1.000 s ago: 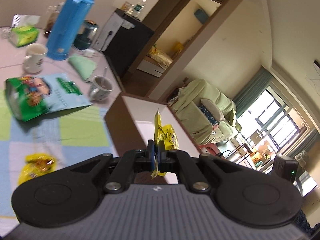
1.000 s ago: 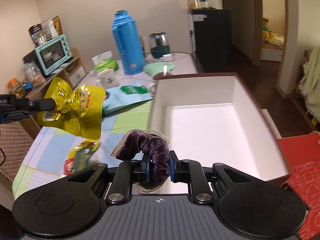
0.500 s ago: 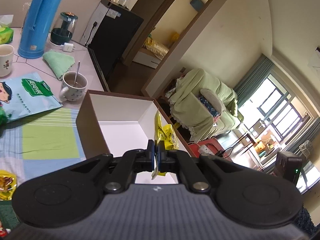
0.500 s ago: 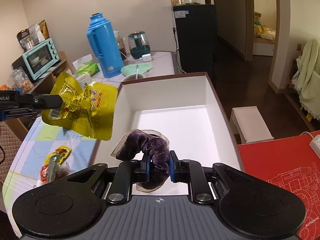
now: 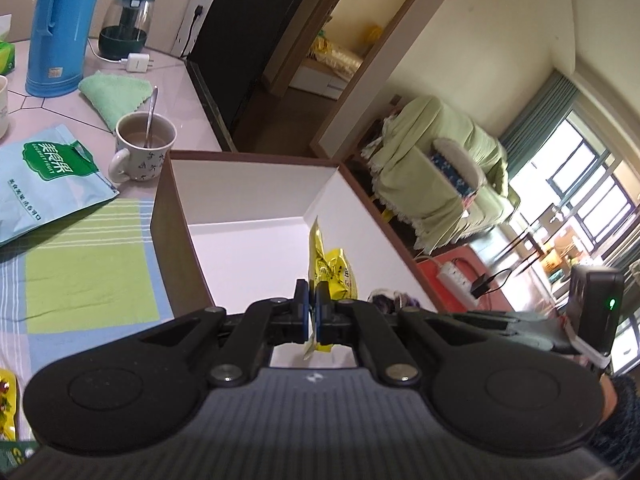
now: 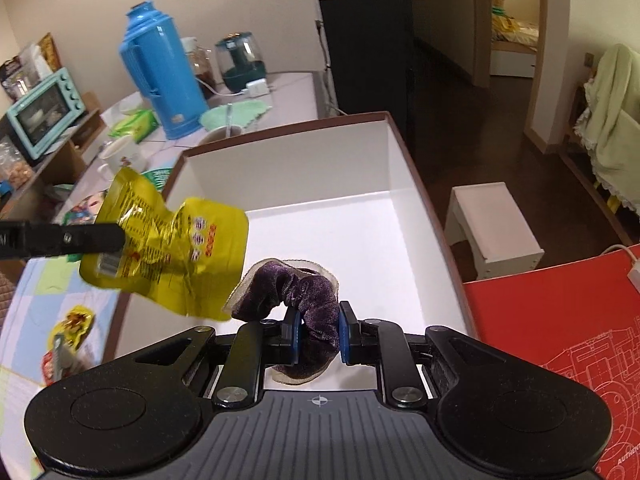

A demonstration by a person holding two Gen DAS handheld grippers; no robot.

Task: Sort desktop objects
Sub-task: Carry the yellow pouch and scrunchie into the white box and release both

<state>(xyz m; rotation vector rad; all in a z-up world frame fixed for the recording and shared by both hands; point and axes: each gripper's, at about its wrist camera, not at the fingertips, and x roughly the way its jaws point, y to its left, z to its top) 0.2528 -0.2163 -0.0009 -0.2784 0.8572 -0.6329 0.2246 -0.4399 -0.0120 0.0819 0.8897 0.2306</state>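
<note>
The left gripper (image 5: 313, 312) has its fingers pressed together on one edge of a crinkled yellow foil snack packet (image 6: 168, 240), which hangs in the air above the near left part of the large open cardboard box with white inside and brown rim (image 6: 340, 224). The right gripper (image 6: 319, 338) squeezes a dark purple velvet hair scrunchie (image 6: 296, 296) between its blue pads, above the near end of the same box. Just beyond the far left corner of the box stands a white patterned mug with a metal spoon (image 5: 145, 148), and beyond the mug a tall blue plastic thermos flask (image 6: 160, 68).
</note>
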